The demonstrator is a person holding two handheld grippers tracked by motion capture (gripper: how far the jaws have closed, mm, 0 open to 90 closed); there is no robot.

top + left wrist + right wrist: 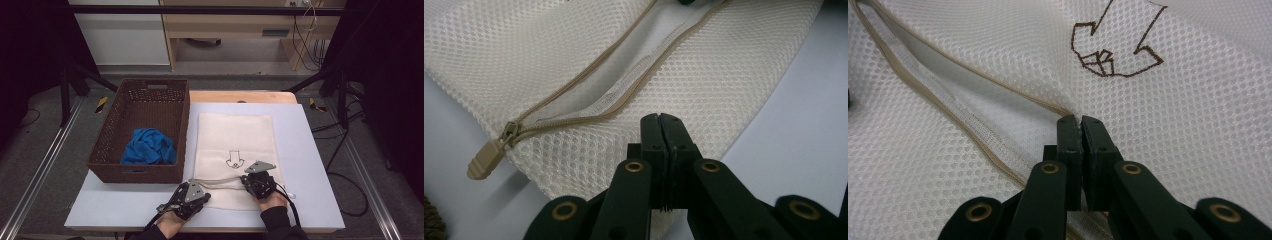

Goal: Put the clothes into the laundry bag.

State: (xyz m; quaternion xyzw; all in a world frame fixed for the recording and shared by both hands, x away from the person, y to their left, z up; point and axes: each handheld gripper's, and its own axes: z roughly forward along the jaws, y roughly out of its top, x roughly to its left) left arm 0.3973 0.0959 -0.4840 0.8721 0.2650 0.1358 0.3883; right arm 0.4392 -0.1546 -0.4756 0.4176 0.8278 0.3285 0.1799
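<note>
One mesh bag (pixel 235 150), one basket (pixel 145 125), two tools (pixel 192 192) (pixel 252 181) pinching bag.

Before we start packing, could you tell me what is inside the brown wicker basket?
A crumpled blue cloth lies in the near end of the basket. Whatever sits beneath it is covered.

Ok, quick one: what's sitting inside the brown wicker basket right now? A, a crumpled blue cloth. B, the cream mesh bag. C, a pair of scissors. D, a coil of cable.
A: in the high view a crumpled blue cloth lies in the near end of the brown wicker basket, while the cream mesh bag lies flat on the table beside it.
</note>
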